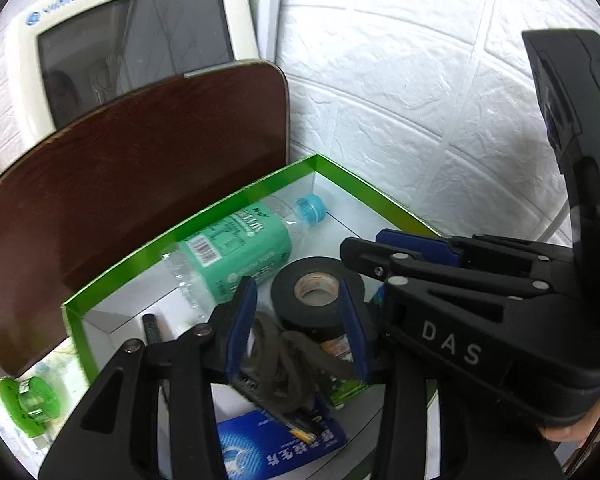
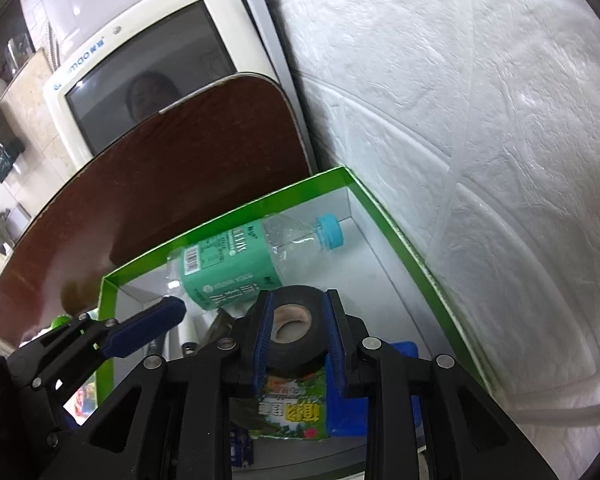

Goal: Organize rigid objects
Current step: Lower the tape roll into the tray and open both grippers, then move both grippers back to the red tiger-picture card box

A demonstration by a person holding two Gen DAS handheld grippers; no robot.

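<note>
Straddling black tape roll (image 2: 291,330) inside green box (image 2: 228,216): right gripper (image 2: 296,340), pads flanking roll, contact unclear. Left gripper (image 1: 296,332) spread wide, empty, just beside. Roll core faces upward; bottle (image 2: 256,256) lies crosswise beyond.

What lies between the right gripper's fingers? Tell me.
The roll of black tape sits between the right gripper's blue-padded fingers, inside the green box. The right wrist view shows it; contact is unclear.

table (image 1: 60,364) — patterned cloth | on it: green-rimmed box (image 1: 220,216), green dispenser (image 1: 32,404)
</note>
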